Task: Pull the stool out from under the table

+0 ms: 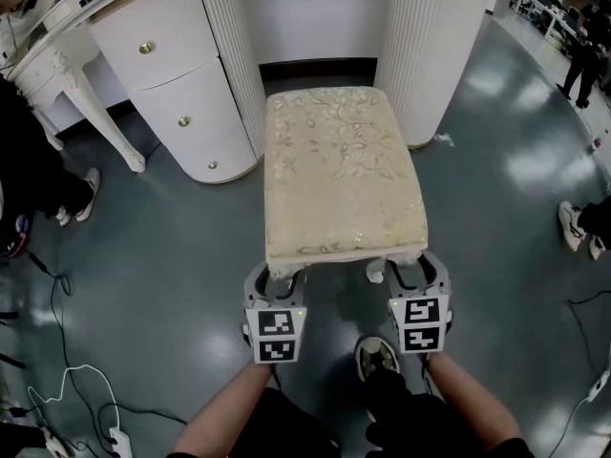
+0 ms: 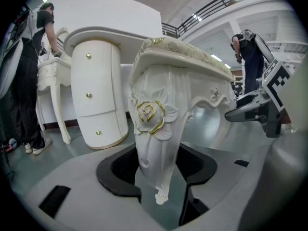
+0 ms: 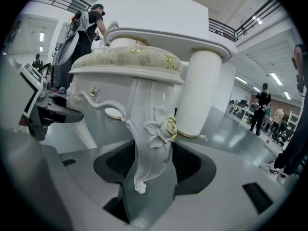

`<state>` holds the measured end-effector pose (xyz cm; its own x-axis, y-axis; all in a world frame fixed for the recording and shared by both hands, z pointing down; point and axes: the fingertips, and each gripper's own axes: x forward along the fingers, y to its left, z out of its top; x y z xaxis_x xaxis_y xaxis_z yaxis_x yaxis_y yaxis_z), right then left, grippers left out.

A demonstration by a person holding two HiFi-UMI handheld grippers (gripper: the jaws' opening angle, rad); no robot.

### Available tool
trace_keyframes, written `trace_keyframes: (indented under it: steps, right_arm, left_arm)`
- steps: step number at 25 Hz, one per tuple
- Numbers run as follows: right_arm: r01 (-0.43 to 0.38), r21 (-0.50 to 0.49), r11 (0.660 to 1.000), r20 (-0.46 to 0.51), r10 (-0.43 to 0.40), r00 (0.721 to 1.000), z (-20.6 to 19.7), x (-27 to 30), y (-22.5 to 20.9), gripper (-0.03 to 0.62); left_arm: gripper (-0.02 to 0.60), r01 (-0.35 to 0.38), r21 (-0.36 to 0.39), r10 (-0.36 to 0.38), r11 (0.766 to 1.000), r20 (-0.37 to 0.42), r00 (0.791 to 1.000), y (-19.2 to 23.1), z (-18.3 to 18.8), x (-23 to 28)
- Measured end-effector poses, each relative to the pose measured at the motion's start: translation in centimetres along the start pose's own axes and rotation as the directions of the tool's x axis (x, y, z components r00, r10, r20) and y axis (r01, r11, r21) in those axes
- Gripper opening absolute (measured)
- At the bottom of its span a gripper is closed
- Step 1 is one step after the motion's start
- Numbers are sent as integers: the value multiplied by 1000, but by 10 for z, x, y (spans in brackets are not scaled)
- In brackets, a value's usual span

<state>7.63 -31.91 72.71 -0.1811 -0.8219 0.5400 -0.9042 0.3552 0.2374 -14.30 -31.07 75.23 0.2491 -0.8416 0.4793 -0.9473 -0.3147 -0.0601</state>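
The stool [image 1: 344, 170] stands on the floor [image 1: 181, 246] in front of the table [image 1: 162, 74]. Its far edge sits just at the table's front, so we judge most of it is out from under. We hold it low by its two near legs, which give firm purchase for dragging. The left gripper [image 1: 277, 282] pinches the left leg [image 2: 154, 143], and the right gripper [image 1: 417, 273] clasps the right leg [image 3: 151, 143]. Taking both should keep the stool square as we draw it toward us.
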Motion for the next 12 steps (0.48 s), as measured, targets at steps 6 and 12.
trace_keyframes:
  steps: [6, 12]
  right_arm:
    - [-30, -58, 998, 37, 33, 999, 14, -21, -3, 239]
    - [-65, -145, 987, 59, 75, 995, 15, -47, -14, 176]
  left_arm:
    - [242, 50, 73, -47, 996, -39, 998, -1, 9, -12]
    - [198, 43, 135, -43, 990, 0, 999, 12, 10, -55]
